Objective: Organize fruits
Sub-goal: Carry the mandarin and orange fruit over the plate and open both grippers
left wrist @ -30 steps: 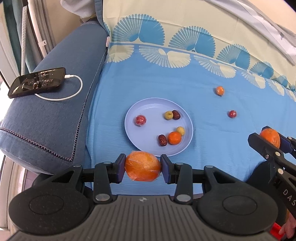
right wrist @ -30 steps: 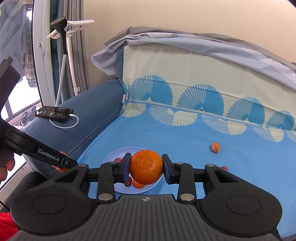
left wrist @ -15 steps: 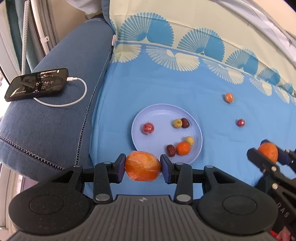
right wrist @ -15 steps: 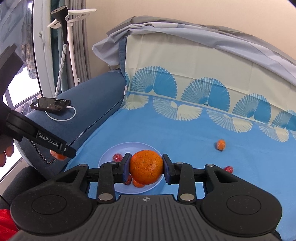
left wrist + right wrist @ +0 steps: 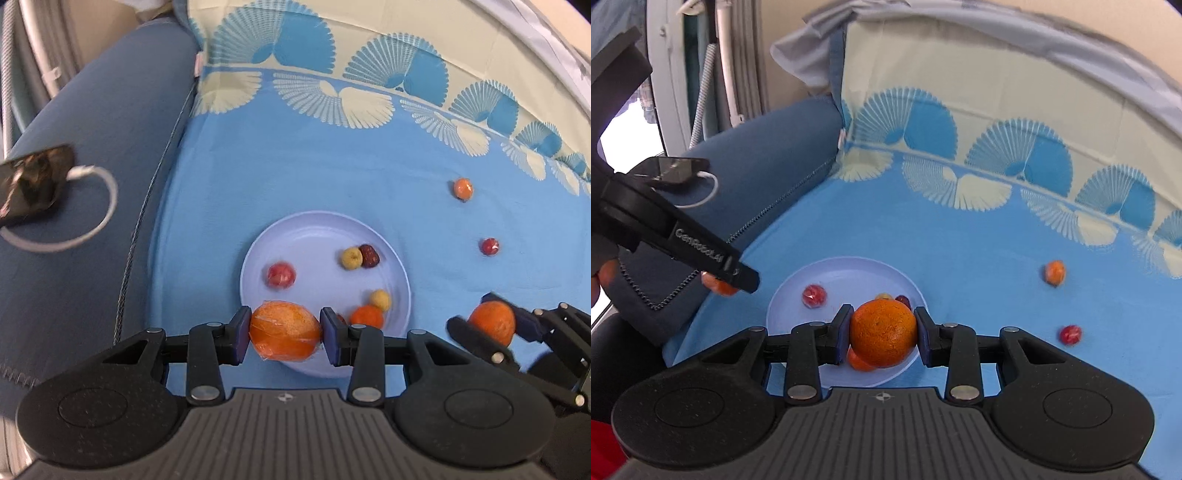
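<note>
My left gripper [image 5: 285, 335] is shut on a wrapped orange [image 5: 285, 330], held over the near left rim of the pale blue plate [image 5: 314, 236]. My right gripper [image 5: 882, 334] is shut on a bare orange [image 5: 882, 332], held over the plate's near edge [image 5: 846, 267]; it also shows in the left wrist view [image 5: 493, 323], to the right of the plate. The plate holds several small fruits: a red one [image 5: 280, 274], a yellow one [image 5: 351, 257], a dark date [image 5: 370, 255] and a small orange [image 5: 366, 316].
A small orange fruit [image 5: 462, 188] and a small red fruit [image 5: 489, 246] lie loose on the blue sheet to the right of the plate. A phone [image 5: 33, 184] on a white cable lies on the dark blue sofa arm at left.
Both grippers have moved forward toward the plate with their oranges still held. The plate now lies directly under both of them.
</note>
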